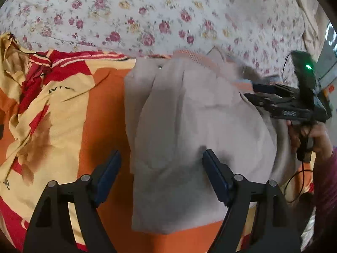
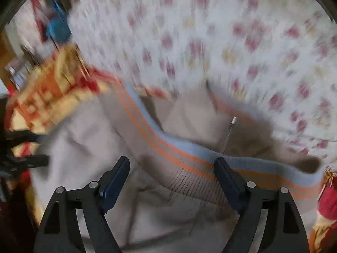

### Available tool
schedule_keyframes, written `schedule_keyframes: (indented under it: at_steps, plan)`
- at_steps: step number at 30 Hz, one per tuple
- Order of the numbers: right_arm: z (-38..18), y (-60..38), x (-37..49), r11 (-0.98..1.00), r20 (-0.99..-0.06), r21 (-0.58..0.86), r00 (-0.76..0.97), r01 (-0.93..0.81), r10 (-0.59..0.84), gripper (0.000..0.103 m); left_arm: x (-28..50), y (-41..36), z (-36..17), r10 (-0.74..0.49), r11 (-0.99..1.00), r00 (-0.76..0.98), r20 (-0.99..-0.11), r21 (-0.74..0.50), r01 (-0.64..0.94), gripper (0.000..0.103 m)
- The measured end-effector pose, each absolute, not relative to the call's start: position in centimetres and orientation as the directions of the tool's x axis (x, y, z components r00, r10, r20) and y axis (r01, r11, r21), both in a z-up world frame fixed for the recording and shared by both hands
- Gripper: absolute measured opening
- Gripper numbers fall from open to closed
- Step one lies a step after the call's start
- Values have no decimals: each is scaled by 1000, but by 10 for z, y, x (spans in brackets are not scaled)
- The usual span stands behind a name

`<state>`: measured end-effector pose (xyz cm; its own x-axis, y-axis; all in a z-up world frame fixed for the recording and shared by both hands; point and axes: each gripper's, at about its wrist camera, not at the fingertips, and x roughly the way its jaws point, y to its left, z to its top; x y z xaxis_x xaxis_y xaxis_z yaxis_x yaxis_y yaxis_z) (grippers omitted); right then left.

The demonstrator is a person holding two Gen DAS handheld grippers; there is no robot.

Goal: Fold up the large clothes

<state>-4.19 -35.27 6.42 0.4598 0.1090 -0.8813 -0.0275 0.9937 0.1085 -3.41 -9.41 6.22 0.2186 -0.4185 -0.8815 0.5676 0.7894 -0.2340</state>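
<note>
A large beige sweatshirt [image 1: 185, 130] lies in a folded heap on the orange bedspread [image 1: 101, 113]. Its ribbed hem [image 2: 189, 158] is grey-blue with two orange stripes and a drawstring tip shows beyond it. My left gripper [image 1: 161, 158] is open just above the garment's left edge, holding nothing. My right gripper [image 2: 170, 163] is open over the hem, which runs between the fingers. In the left wrist view the right gripper [image 1: 250, 91] sits at the garment's right edge by the hem. The right wrist view is blurred.
A floral white sheet [image 1: 147, 14] covers the bed behind. A rumpled yellow and red cloth [image 1: 38, 97] lies to the left. A person's hand and a cable [image 1: 303, 139] are at the right.
</note>
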Motion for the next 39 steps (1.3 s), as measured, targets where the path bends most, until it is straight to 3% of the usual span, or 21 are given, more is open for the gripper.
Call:
schedule_keyframes:
  at_steps: [1, 2, 3, 4, 10, 15, 18, 20, 21, 25, 28, 30, 31, 32, 34, 36, 39]
  plan:
    - [54, -351, -38, 995, -892, 95, 442, -22, 95, 70, -33, -96, 59, -416, 786, 207, -885, -236, 571, 79]
    - [49, -349, -39, 997, -896, 75, 438, -16, 75, 33, -31, -96, 58, -415, 786, 200, -887, -239, 571, 79]
    - [46, -346, -37, 999, -898, 37, 439, -8, 37, 10, -30, -96, 57, -413, 786, 198, -889, -239, 570, 79]
    - [47, -344, -36, 1000, -888, 23, 458, -6, 23, 8, -28, -97, 59, -410, 789, 207, -888, -232, 569, 79]
    - [73, -362, -13, 989, -800, 98, 601, 114, 10, 7, -21, -88, 70, -437, 806, 276, -856, -237, 542, 79]
    - [41, -361, 8, 986, -836, 46, 547, 158, -48, 8, -18, -93, 60, -417, 814, 259, -871, -232, 533, 79]
    - [61, -368, -22, 974, -815, 163, 577, 155, 45, 23, -22, -97, 57, -410, 808, 250, -877, -222, 546, 79]
    - [81, -377, -56, 959, -800, 238, 591, 156, 102, 64, -25, -100, 56, -392, 807, 265, -881, -192, 558, 79]
    - [94, -384, -83, 956, -797, 232, 598, 180, 81, 72, -26, -100, 56, -389, 808, 269, -881, -186, 559, 79]
    - [115, -412, -164, 945, -800, 66, 583, 320, -141, 83, -23, -97, 55, -376, 828, 291, -880, -178, 531, 79]
    - [99, -447, -202, 892, -829, 5, 501, 451, -249, 84, -23, -97, 54, -361, 843, 317, -877, -162, 513, 79]
    - [72, -461, -206, 874, -875, 116, 465, 471, -135, 71, -23, -97, 53, -349, 852, 335, -875, -147, 502, 79]
    - [65, -464, -209, 868, -869, 187, 490, 459, -72, 37, -24, -97, 52, -340, 856, 346, -874, -136, 499, 79]
    - [65, -466, -213, 861, -855, 221, 515, 457, -54, 16, -25, -97, 52, -334, 858, 355, -873, -126, 497, 79]
    - [77, -464, -221, 871, -830, 178, 546, 458, -117, 3, -25, -98, 49, -311, 864, 383, -870, -91, 495, 82]
    - [86, -469, -233, 870, -803, 136, 567, 474, -183, 2, -25, -99, 44, -288, 864, 400, -870, -57, 500, 85]
    - [52, -477, -232, 853, -859, 107, 480, 510, -179, 2, -22, -101, 39, -277, 867, 396, -876, -50, 496, 85]
